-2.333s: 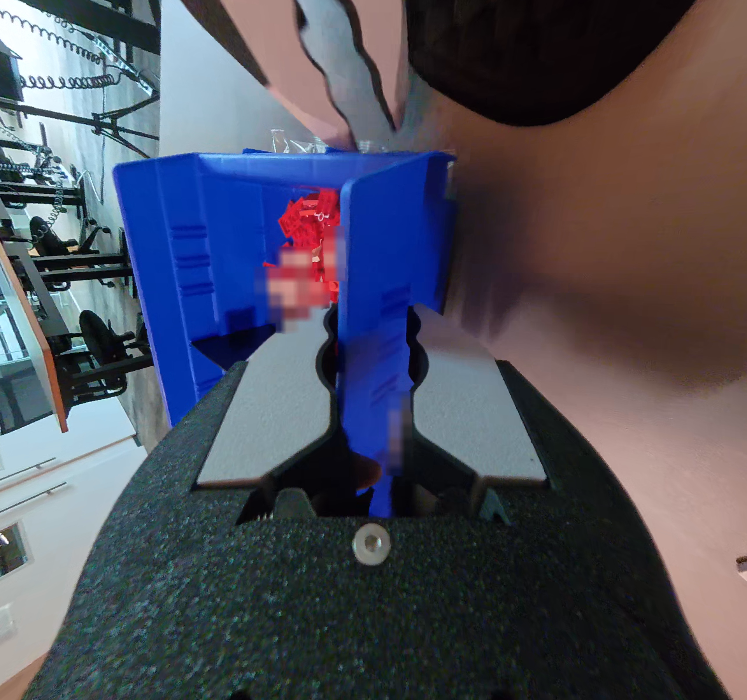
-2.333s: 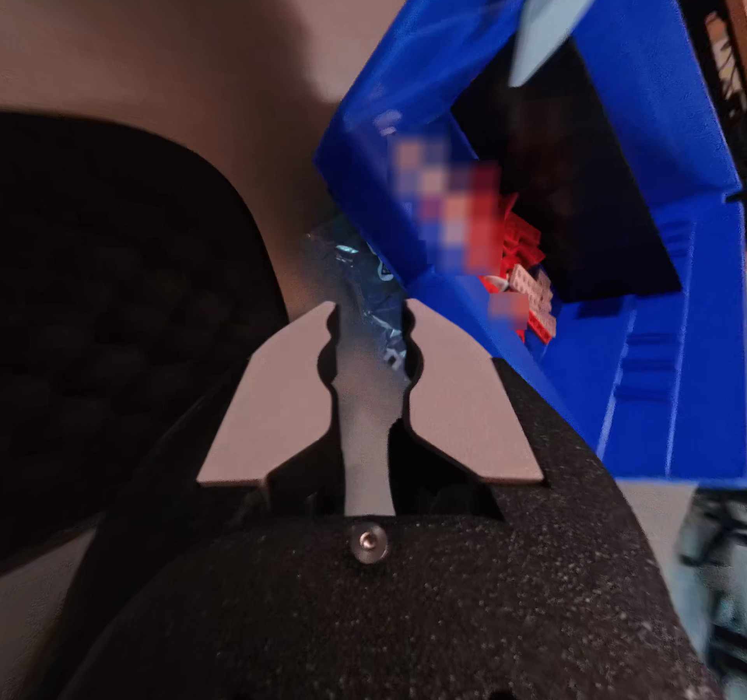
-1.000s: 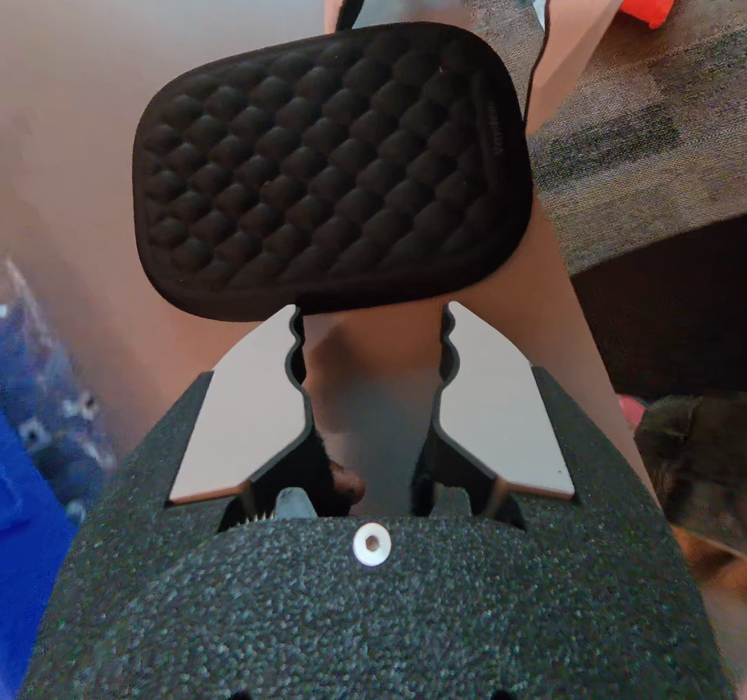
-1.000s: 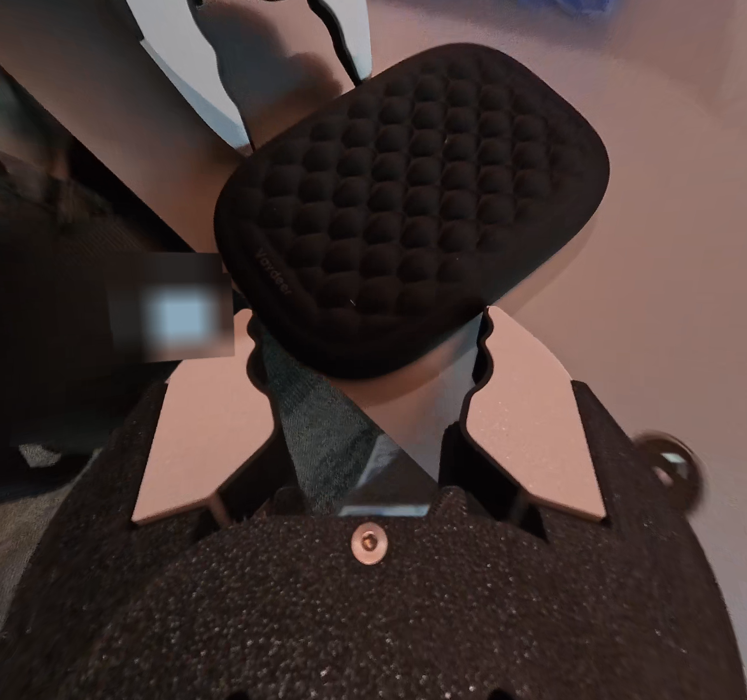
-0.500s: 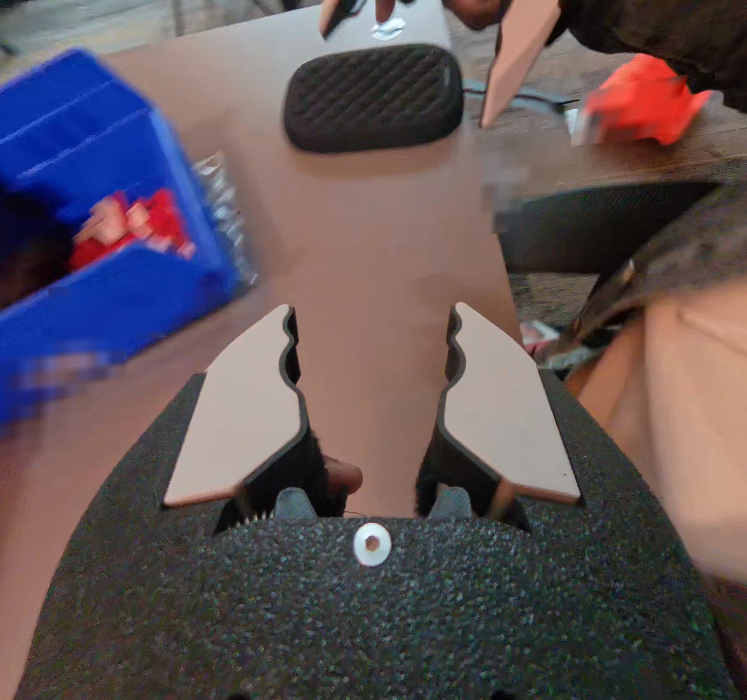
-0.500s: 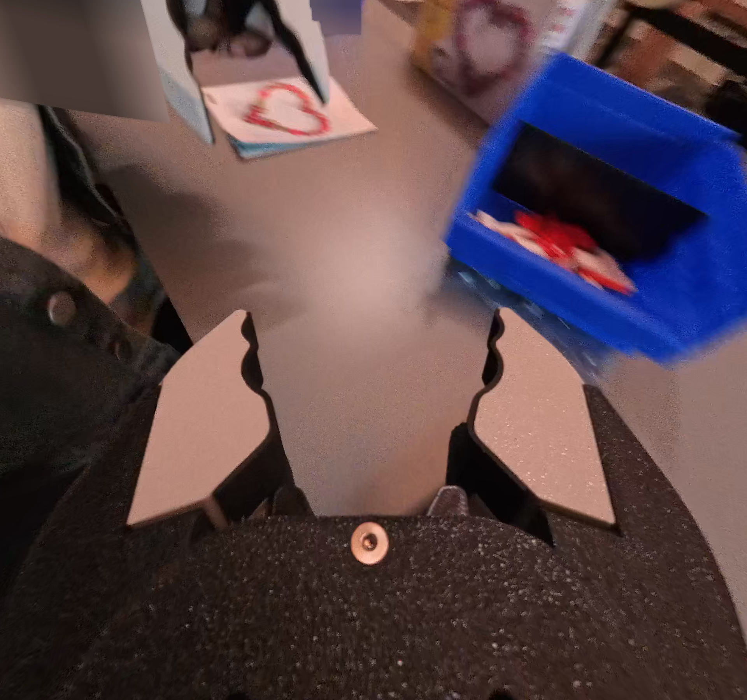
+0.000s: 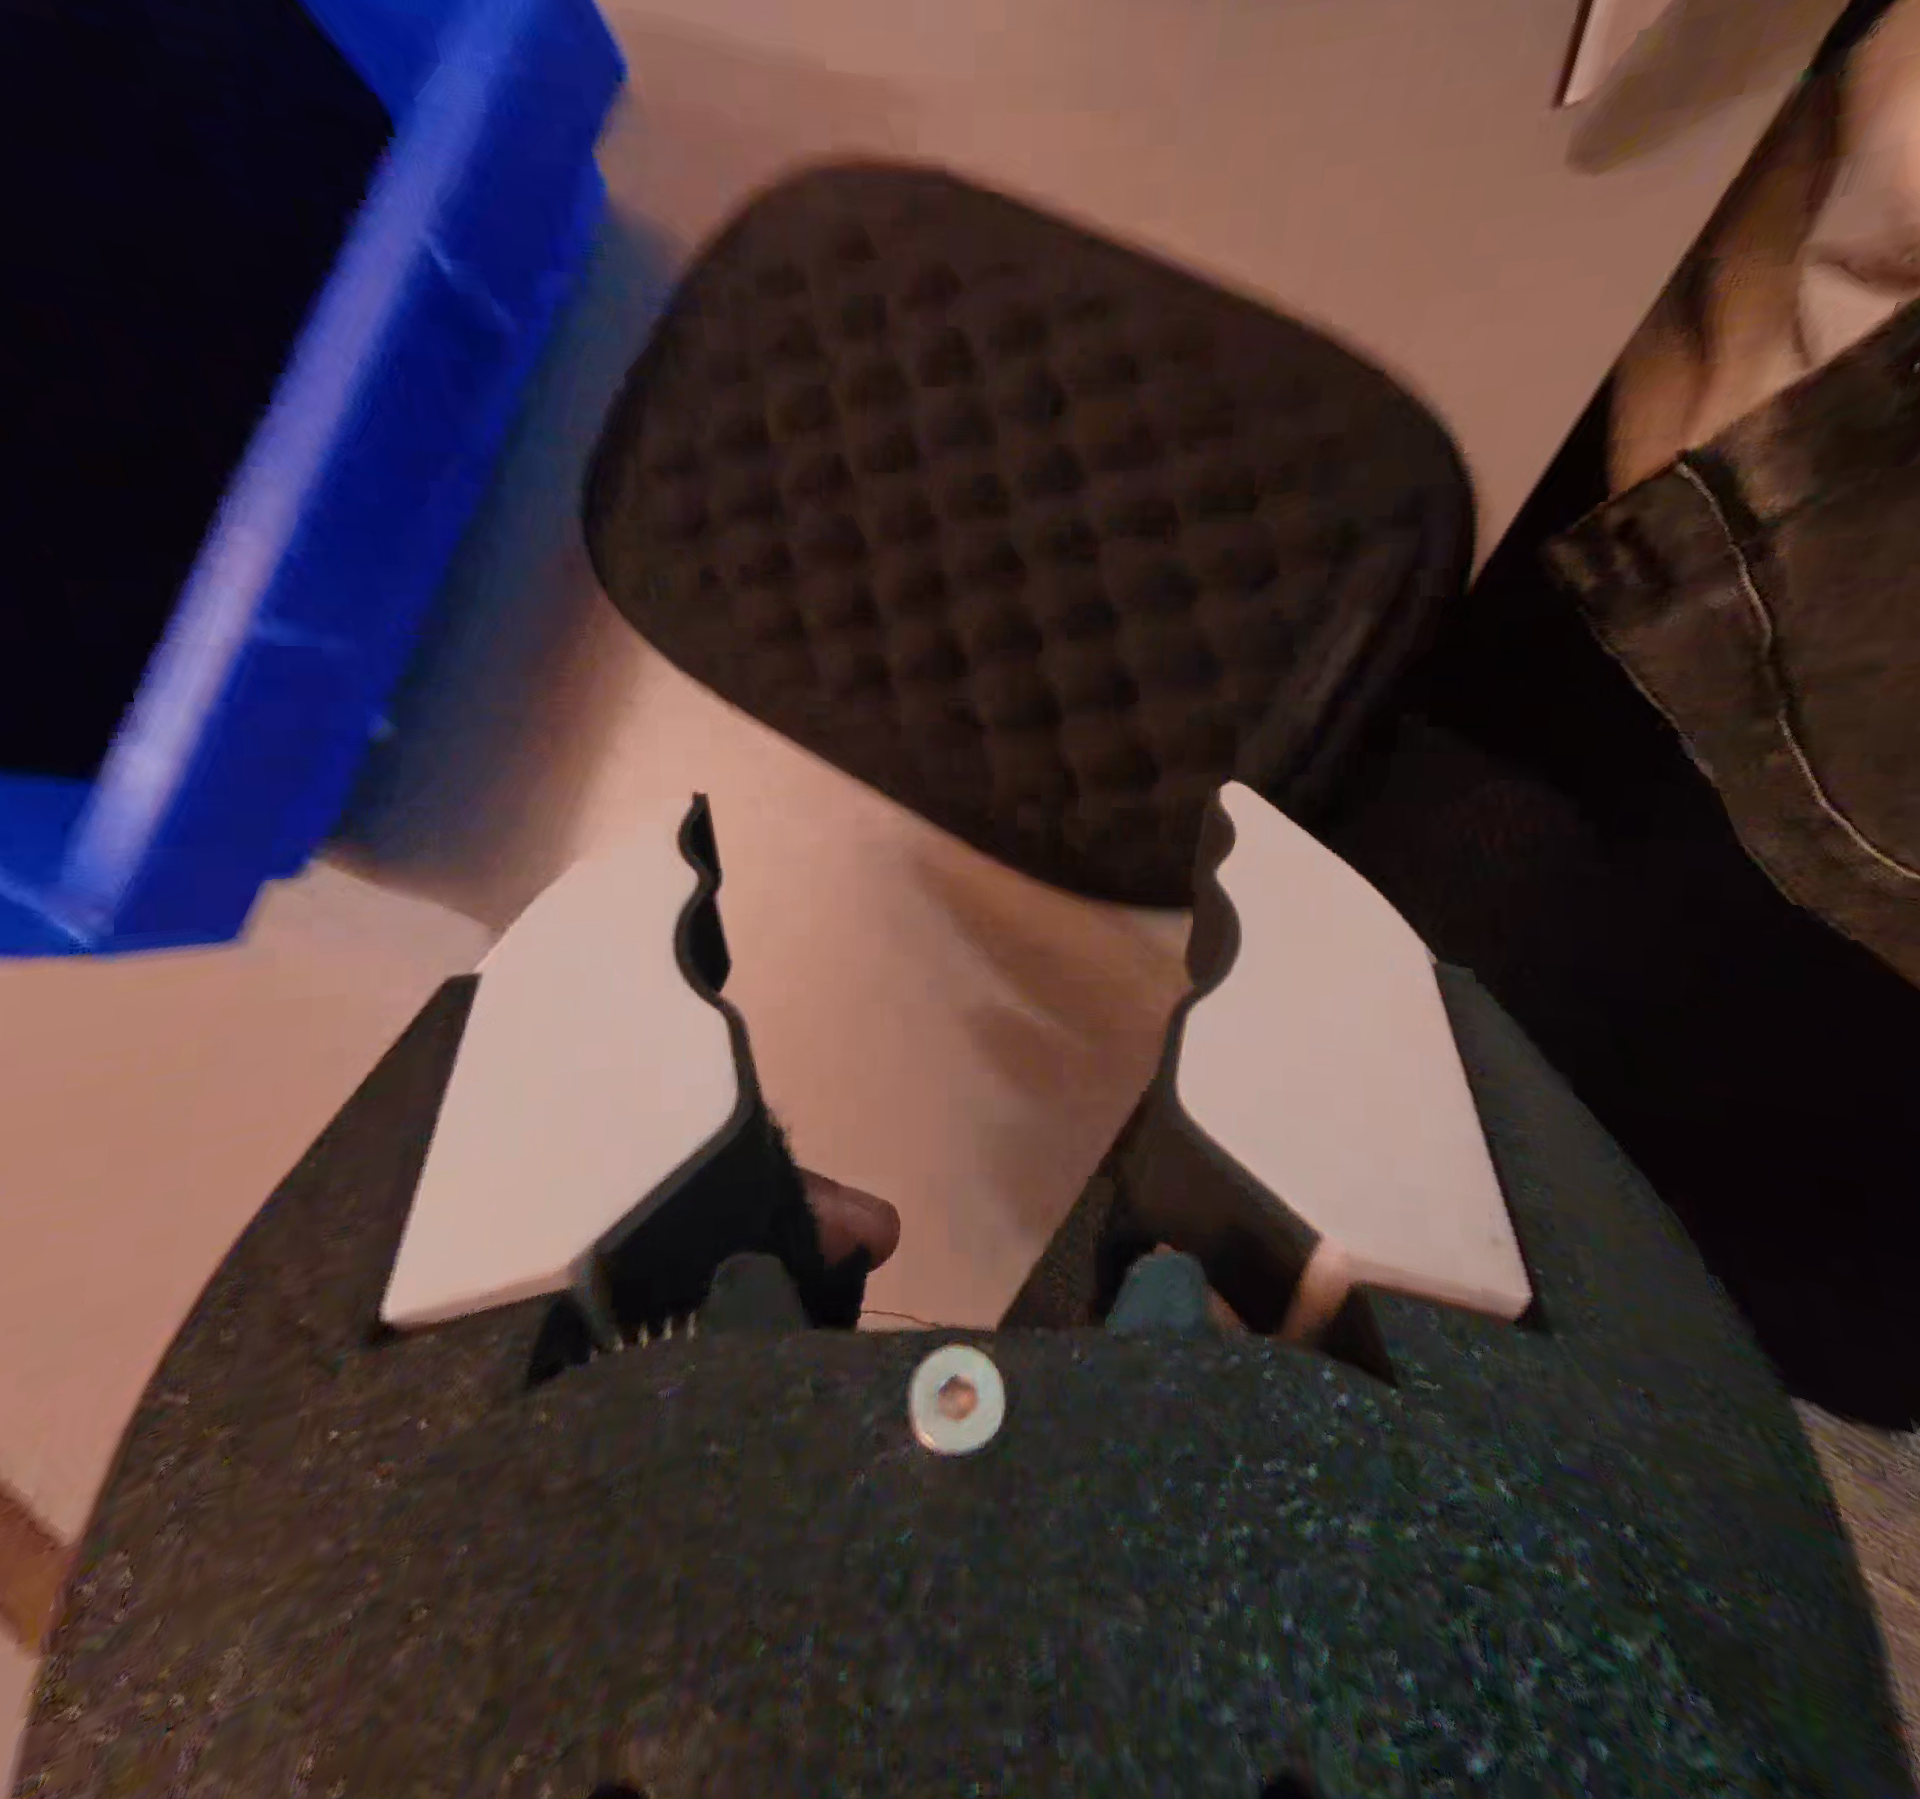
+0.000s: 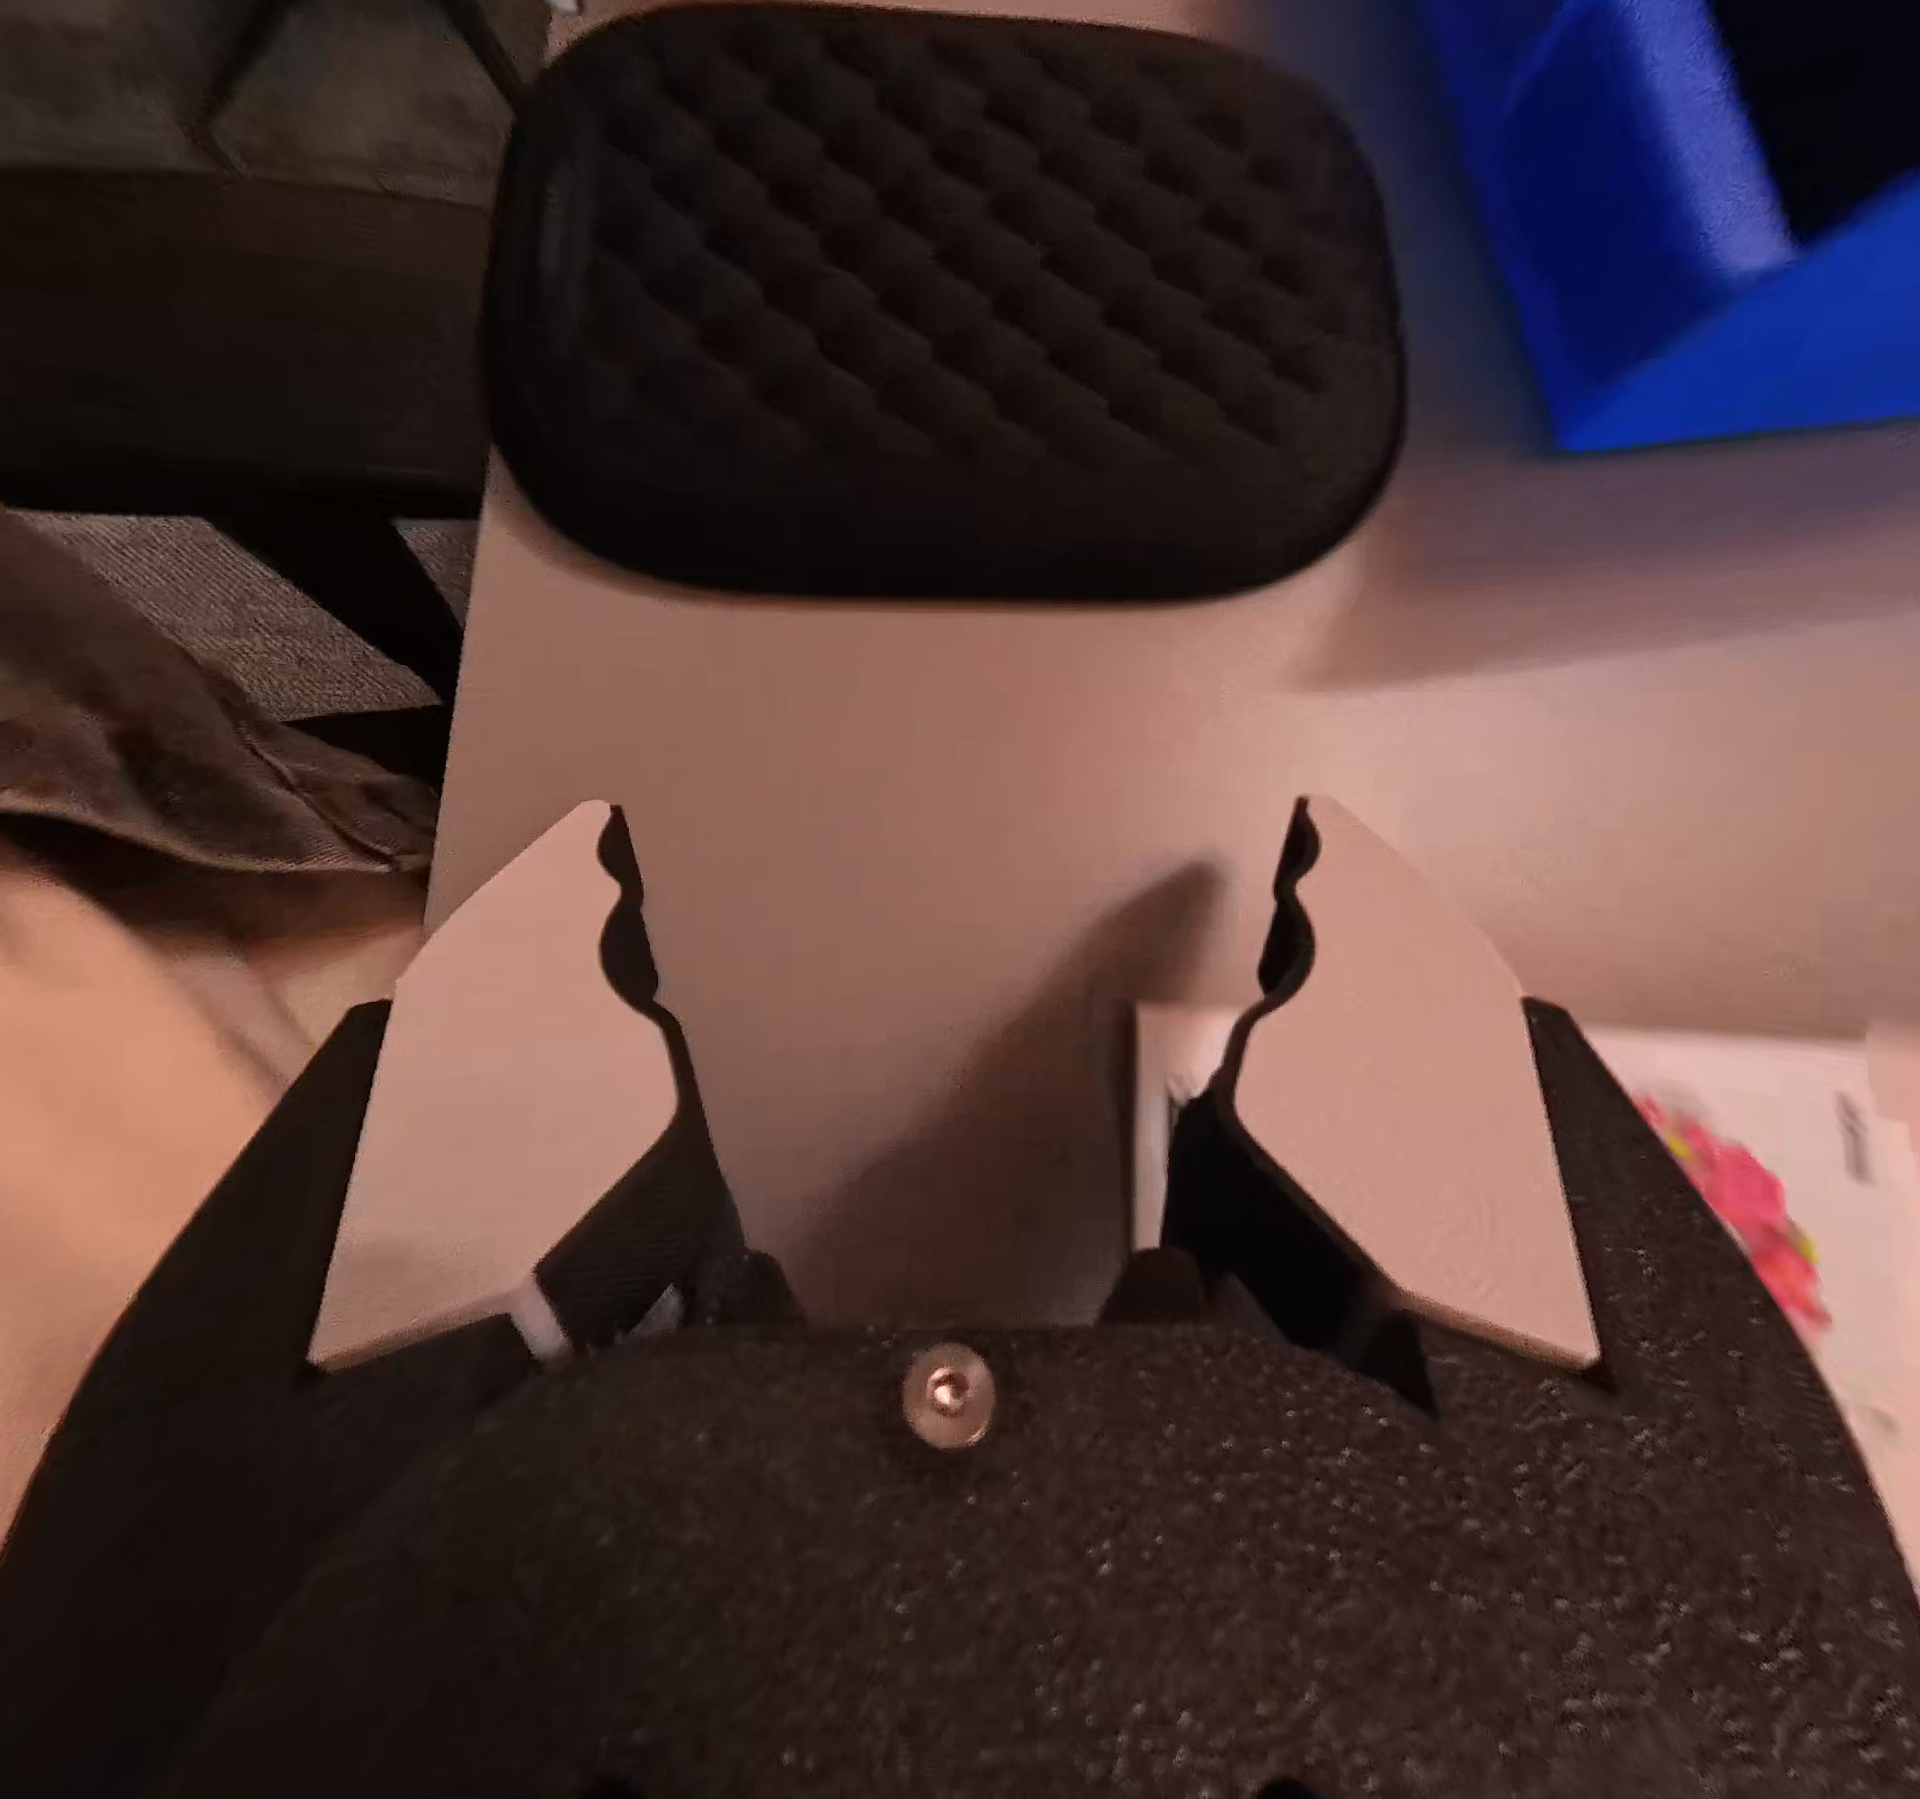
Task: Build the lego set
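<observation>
Grey carpet and dark furniture legs sit beyond the pale desk [image 7: 1039, 66] that carries everything.

Through my left wrist view, my left claw [image 7: 956, 866] is released, its two pale fingers [image 7: 582, 1053] spread wide with nothing between them but bare desk. Just ahead of the tips lies a black quilted pad [image 7: 1018, 523], flat on the desk and turned at an angle, its near corner almost reaching my right-hand finger. To the left stands a blue bin [image 7: 343, 461], close beside the pad; its inside is dark and I cannot tell what it holds. On the right edge a dark sleeve [image 7: 1766, 627] overhangs the desk rim. All of this is smeared with blur.

Through my right wrist view, my right claw [image 8: 956, 876] is likewise released and empty, fingers [image 8: 1392, 1084] parted over bare desk. The same black quilted pad [image 8: 935, 295] lies ahead, well clear of the tips, near the desk's left edge. The blue bin [image 8: 1621, 191] stands at upper right, apart from the pad. Under my right-hand finger lies a white printed sheet [image 8: 1714, 1126] with a pink picture on it. No loose lego pieces show clearly in either view.
</observation>
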A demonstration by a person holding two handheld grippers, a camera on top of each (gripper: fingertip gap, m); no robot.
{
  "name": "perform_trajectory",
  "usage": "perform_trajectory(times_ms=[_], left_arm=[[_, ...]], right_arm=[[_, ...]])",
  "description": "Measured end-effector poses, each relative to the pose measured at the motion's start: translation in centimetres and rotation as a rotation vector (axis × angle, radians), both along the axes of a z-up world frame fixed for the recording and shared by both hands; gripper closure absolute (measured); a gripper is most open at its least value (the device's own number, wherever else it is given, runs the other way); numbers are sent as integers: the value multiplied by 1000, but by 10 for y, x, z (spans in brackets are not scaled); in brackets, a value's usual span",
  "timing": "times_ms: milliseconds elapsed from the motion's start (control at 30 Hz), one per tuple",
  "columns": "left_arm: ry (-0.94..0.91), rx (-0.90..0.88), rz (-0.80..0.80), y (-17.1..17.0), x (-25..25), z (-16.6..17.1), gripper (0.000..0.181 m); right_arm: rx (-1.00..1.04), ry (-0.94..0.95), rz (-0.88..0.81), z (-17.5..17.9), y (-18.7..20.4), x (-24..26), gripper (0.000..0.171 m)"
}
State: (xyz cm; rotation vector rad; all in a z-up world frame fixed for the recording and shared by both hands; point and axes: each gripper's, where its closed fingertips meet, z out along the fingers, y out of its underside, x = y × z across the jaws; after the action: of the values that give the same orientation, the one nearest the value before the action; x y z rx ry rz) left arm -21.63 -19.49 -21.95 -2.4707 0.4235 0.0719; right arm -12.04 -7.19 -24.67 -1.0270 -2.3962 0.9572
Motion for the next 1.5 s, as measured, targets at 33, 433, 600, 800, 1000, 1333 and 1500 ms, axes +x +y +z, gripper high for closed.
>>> perform_trajectory(times_ms=[33, 433, 600, 800, 1000, 1333, 1500], left_arm=[[-21, -9, -11, -7, -2, -9, 93], [-252, 93, -152, -22, -6, -21, 103], [-246, 38, -90, -63, -32, -20, 102], [-250, 90, 69, -100, -69, 3, 108], [-54, 534, 458, -49, -136, 70, 111], [-39, 525, 673, 55, -172, 50, 110], [35, 549, 659, 58, -170, 48, 163]], right_arm=[[17, -19, 9, -6, -10, -4, 56], [-21, -71, -80, -14, -75, -55, 39], [-6, -43, -103, -17, -121, -97, 28], [-34, -39, -48, -9, -158, -128, 32], [-117, 322, -403, 62, -28, -125, 56], [-233, 370, -670, 85, 85, -143, 87], [-157, 281, -569, 67, 82, -160, 147]])
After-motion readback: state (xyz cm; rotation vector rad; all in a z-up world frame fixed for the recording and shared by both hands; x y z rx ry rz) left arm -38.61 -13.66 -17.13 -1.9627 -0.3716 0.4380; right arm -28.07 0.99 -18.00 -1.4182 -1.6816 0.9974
